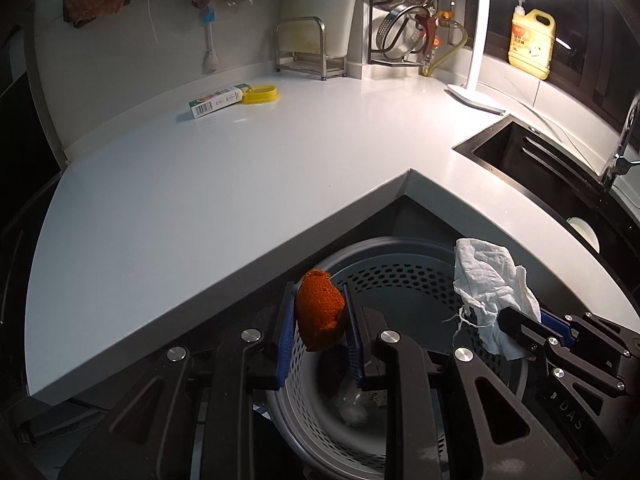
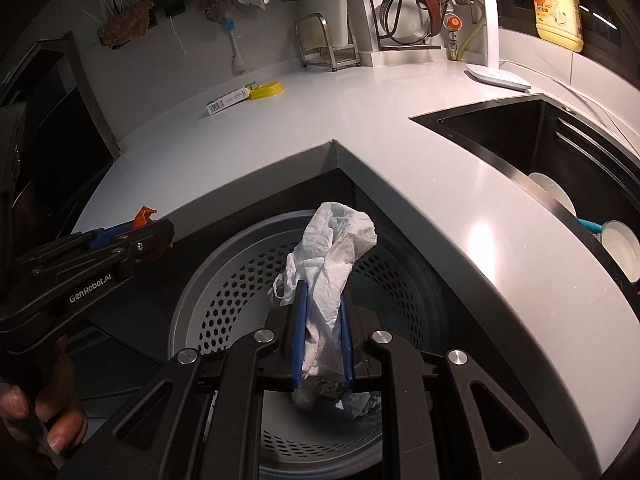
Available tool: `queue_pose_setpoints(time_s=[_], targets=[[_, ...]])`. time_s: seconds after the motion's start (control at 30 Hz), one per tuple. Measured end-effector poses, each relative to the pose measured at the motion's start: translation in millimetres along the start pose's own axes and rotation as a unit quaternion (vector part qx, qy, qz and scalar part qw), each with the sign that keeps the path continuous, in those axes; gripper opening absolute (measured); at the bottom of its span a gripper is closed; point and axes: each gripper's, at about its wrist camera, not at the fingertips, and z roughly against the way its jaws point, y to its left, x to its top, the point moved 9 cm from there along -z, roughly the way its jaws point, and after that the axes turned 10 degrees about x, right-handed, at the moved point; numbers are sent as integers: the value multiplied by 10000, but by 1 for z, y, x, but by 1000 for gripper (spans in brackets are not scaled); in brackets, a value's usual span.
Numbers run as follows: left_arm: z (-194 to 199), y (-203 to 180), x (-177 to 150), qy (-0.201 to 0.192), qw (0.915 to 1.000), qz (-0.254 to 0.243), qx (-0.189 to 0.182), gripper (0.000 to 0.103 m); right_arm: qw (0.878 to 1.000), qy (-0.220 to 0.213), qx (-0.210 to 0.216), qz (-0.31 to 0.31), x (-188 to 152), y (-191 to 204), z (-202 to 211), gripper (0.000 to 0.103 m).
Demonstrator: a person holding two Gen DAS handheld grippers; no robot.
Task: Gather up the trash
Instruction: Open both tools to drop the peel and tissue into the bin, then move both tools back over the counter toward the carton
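My left gripper (image 1: 320, 320) is shut on a piece of orange peel (image 1: 320, 314) and holds it over the grey perforated trash bin (image 1: 404, 276) below the counter corner. My right gripper (image 2: 322, 320) is shut on a crumpled white paper towel (image 2: 334, 256) and holds it over the same bin (image 2: 224, 304). The right gripper (image 1: 532, 334) with the towel (image 1: 488, 296) also shows in the left wrist view. The left gripper (image 2: 148, 232) with the peel (image 2: 143, 216) shows at the left of the right wrist view. Crumpled trash lies at the bin's bottom (image 2: 356, 402).
The white L-shaped counter (image 1: 200, 200) carries a small carton (image 1: 216, 101) and a yellow lid (image 1: 261, 94) at the back. A black sink (image 2: 560, 152) with dishes is at the right, a yellow detergent jug (image 1: 531, 42) and a lamp base (image 1: 476, 98) behind it.
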Motion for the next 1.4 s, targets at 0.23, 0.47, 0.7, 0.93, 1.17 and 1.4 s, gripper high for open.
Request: queue_pose_setpoints(time_s=[0.23, 0.47, 0.7, 0.93, 1.17, 1.4], targets=[[-3, -11, -25, 213, 9998, -48, -44, 24, 9999, 94, -23, -65, -27, -4, 4, 15], [-4, -15, -34, 300, 9995, -33, -77, 27, 9996, 231, 55, -136, -42, -5, 0, 16], [-5, -14, -37, 355, 9993, -22, -69, 32, 9994, 243, 128, -194, -43, -7, -4, 22], [-3, -14, -37, 298, 9995, -1, -55, 62, 9995, 113, 74, -285, -40, -12, 1, 48], [-8, -16, -42, 433, 9990, -4, -95, 62, 9993, 155, 65, -337, -43, -15, -2, 48], [-9, -17, -46, 486, 9988, -11, -115, 66, 9993, 170, 53, -344, -44, -14, -4, 48]])
